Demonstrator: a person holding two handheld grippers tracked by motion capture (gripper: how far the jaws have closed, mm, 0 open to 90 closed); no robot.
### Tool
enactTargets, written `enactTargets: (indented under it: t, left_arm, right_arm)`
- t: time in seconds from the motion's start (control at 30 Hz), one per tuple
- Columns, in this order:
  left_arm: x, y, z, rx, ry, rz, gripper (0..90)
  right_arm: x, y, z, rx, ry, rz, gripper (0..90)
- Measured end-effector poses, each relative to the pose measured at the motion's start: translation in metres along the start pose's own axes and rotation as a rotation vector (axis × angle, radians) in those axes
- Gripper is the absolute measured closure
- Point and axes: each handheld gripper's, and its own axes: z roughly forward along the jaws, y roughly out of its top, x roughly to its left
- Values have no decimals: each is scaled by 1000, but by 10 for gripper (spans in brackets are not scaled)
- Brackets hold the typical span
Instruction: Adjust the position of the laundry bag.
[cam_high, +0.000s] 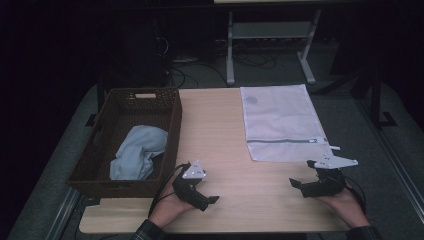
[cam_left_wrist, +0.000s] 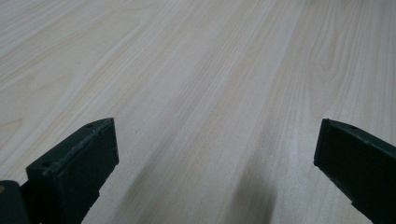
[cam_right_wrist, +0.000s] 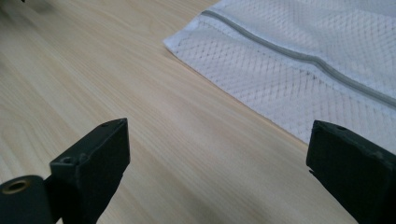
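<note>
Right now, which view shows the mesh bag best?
The high view: the whole mesh bag lies flat with its zip across. The right gripper view gives one corner, close and sharp. The left gripper view faces bare table.

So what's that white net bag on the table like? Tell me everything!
The bag is white mesh, see-through netting with tiny diamond holes, as the right gripper view shows. It is rectangular and lies flat and looks empty on the wooden table, at its far right side. A grey zip runs across it near the person's end and looks closed. A faint dark round spot shows near its far corner. Nothing grips it; the right gripper sits open just in front of it.
</note>
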Motion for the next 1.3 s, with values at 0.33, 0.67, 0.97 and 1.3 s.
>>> enactTargets:
  t: [0.33,0.67,0.97,1.3]
  left_arm:
    - [1,-1,-1,-4,-6,-8,0]
    - [1,0,-1,-6,0,-6,0]
    - [2,0,-3,-12,-1,-11,0]
    - [2,0,-2,-7,-4,-12,0]
  right_arm:
    - [-2,19,9,-34,15,6,59]
    - [-13,36,12,-80,7,24,58]
    - [-20,51,18,-97,-4,28,60]
    - [-28,61,27,-80,2,17,60]
